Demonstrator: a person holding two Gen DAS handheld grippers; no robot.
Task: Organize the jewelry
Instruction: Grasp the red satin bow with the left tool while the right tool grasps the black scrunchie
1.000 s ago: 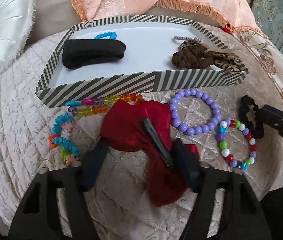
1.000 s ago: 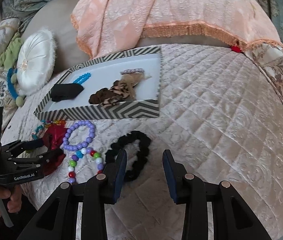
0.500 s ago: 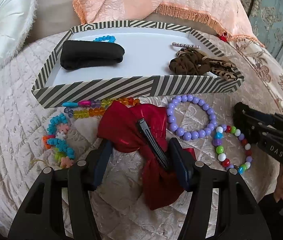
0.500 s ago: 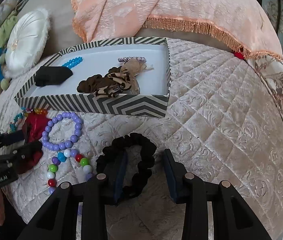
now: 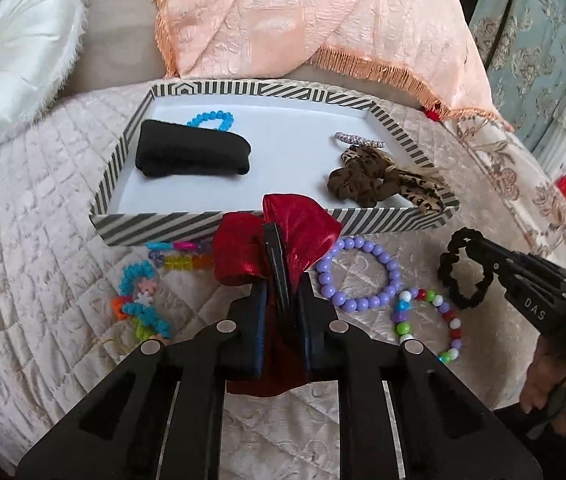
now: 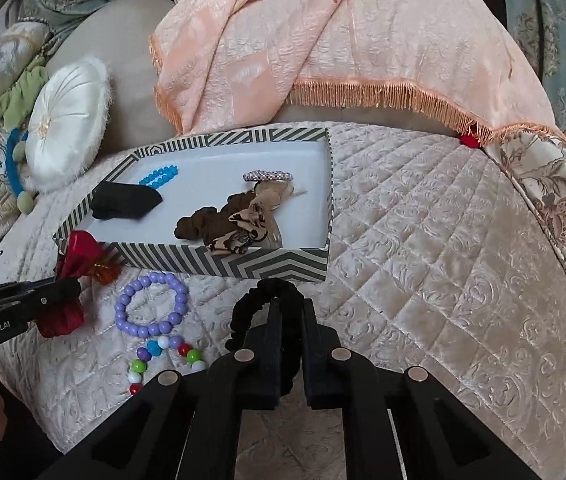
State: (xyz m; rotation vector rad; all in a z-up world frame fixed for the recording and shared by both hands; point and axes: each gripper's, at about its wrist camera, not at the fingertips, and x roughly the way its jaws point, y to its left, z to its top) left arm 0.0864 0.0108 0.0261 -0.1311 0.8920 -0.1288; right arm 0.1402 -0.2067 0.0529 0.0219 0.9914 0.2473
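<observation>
My left gripper [image 5: 281, 296] is shut on a red bow hair clip [image 5: 283, 232] and holds it up just before the striped tray's front wall [image 5: 163, 228]; it also shows in the right wrist view [image 6: 79, 248]. My right gripper [image 6: 291, 312] is shut on a black scrunchie [image 6: 255, 304], lifted off the quilt; the scrunchie also shows in the left wrist view [image 5: 463, 272]. The tray [image 6: 243, 264] holds a black folded band [image 5: 193, 154], a blue bead bracelet [image 5: 211, 118], a leopard scrunchie [image 5: 379, 180] and a sparkly clip [image 5: 359, 140].
On the quilt before the tray lie a purple bead bracelet [image 5: 357, 276], a multicolour bead bracelet [image 5: 431, 324], a turquoise charm bracelet [image 5: 139, 300] and a clear coloured bead strand [image 5: 179, 254]. A white round cushion [image 5: 15, 72] and a peach fringed throw [image 5: 303, 20] lie behind.
My left gripper closed on the red bow clip and lifted it toward the tray. My right gripper closed on the black scrunchie and raised it.
</observation>
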